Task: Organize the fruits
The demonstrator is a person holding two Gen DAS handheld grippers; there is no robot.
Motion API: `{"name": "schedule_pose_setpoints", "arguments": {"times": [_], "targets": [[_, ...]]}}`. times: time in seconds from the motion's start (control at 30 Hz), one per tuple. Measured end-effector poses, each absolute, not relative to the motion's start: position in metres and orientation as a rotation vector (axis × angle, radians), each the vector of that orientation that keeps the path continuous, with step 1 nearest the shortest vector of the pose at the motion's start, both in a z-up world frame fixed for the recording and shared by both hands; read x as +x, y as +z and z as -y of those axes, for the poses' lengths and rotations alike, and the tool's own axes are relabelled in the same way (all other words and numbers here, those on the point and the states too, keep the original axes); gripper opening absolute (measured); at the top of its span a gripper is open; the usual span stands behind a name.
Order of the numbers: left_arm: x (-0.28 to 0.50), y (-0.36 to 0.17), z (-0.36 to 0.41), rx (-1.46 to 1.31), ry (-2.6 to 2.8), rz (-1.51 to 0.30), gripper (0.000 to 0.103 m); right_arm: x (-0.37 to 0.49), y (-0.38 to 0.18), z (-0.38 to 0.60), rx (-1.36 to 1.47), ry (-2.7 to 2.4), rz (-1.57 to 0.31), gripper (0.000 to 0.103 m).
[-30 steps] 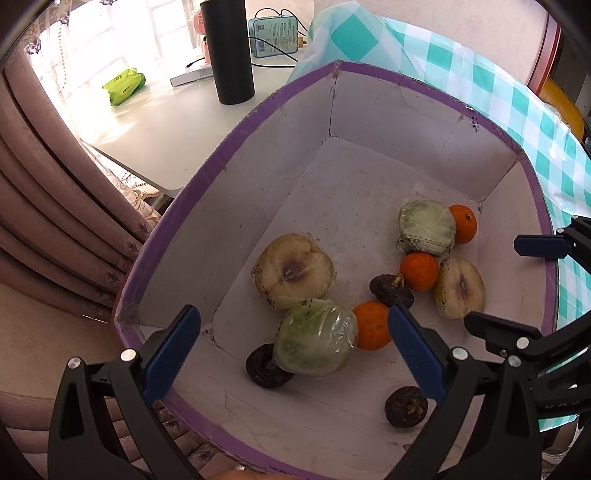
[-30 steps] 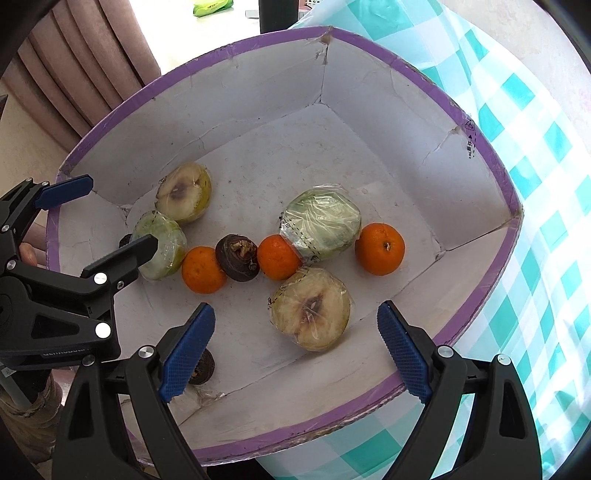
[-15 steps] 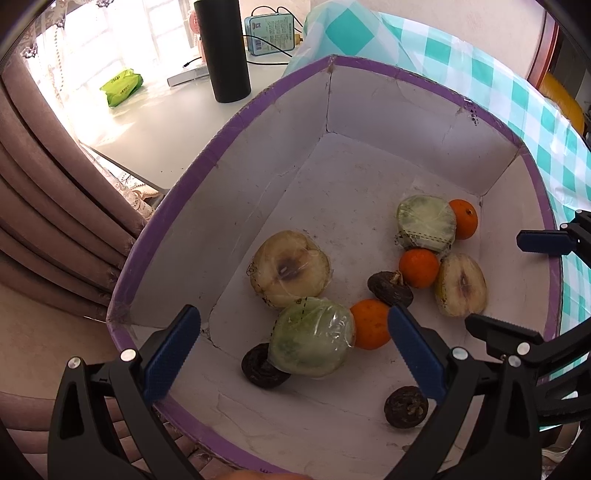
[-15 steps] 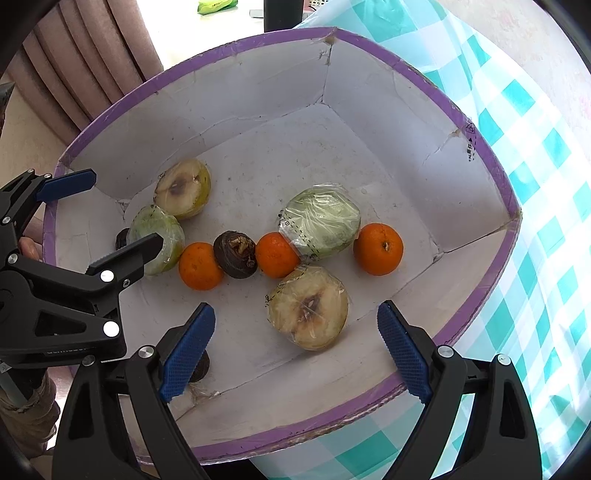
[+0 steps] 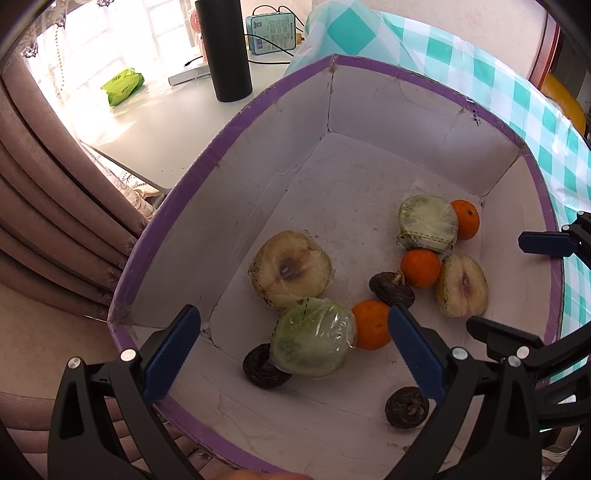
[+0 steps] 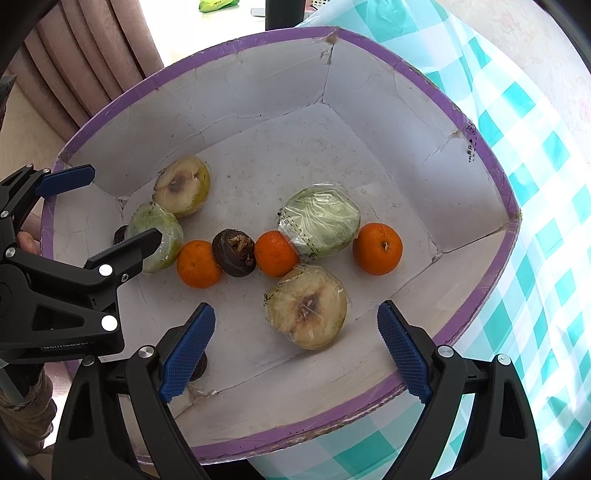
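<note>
Both grippers, left gripper point(image 5: 291, 349) and right gripper point(image 6: 297, 347), hover wide and empty over the box point(image 6: 491, 158); its clustered fruit, like the wrapped half point(image 6: 306, 312), could roll if nudged.

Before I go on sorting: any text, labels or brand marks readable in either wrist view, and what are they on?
Nothing can be read for certain.
Blue tin: printed label with a barcode, too small to read.
Green packet: dark print, blurred.
Box wall near the purple rim: small black marks, illegible.
Wrapped fruit halves: dashed-line film print, no legible words.
Left gripper: embossed word, partly hidden.
</note>
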State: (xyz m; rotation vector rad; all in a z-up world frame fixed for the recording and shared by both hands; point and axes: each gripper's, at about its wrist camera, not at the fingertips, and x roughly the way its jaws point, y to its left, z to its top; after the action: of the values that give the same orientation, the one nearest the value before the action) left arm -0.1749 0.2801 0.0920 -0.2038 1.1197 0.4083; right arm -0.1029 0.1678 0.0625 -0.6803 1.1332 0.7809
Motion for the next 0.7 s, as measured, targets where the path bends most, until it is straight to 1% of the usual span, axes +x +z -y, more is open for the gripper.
{"name": "schedule_pose_setpoints", "arguments": {"times": [0.7], "targets": [[-0.1729,0.0901,-0.2836,-0.241,0.402,-1.137,0.101,-0.1036,0.0624,-0.1690,-0.690,0.776,-1.127,0.087]]}}
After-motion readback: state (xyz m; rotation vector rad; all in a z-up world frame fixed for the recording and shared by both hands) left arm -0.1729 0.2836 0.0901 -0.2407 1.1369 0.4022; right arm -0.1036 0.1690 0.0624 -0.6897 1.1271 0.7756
